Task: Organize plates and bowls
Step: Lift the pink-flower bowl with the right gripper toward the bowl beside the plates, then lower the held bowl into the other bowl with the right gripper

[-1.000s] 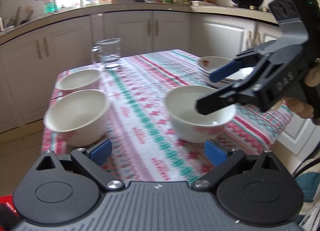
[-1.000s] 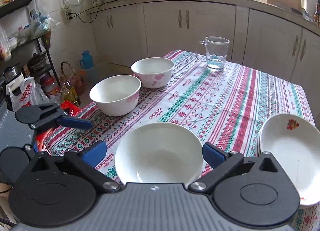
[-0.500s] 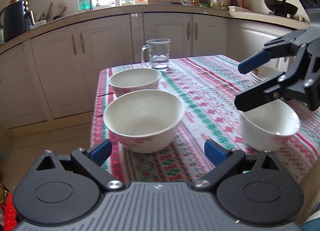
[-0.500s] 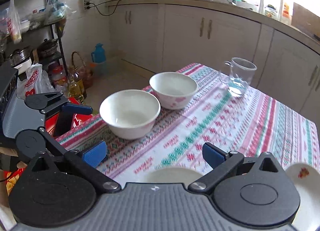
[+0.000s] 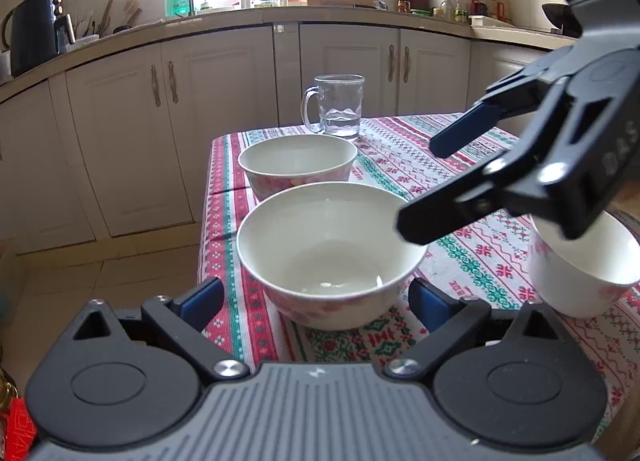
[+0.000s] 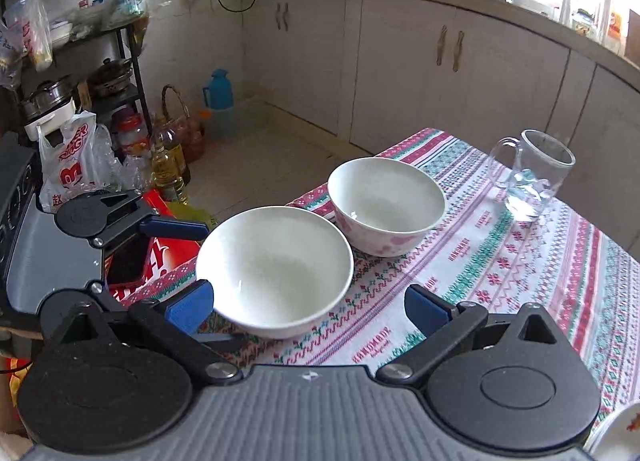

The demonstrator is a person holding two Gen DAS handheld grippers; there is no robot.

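Kitchen cabinets run behind a small table (image 5: 472,257) under a striped, patterned cloth, and three bowls sit on it near one corner. Closest to the left gripper (image 5: 316,297) is the near bowl (image 5: 328,249), which sits right between its wide-spread jaws; from here the pads do not seem to press on it. Just behind it stands the far bowl (image 5: 298,163), and beyond that a glass mug (image 5: 338,107) with a little water. Off to the side is a third bowl (image 5: 580,269), partly hidden by the right gripper (image 5: 424,185), which hangs over the near bowl with its jaws apart and nothing between them.

Stacking looks like the job, so I'd take the near bowl by its rim or across its walls, squarely and low enough that it can't tip out. Lift it straight before carrying, clear of the far bowl's rim. The right gripper crowds the space, so keep the two from knocking together.
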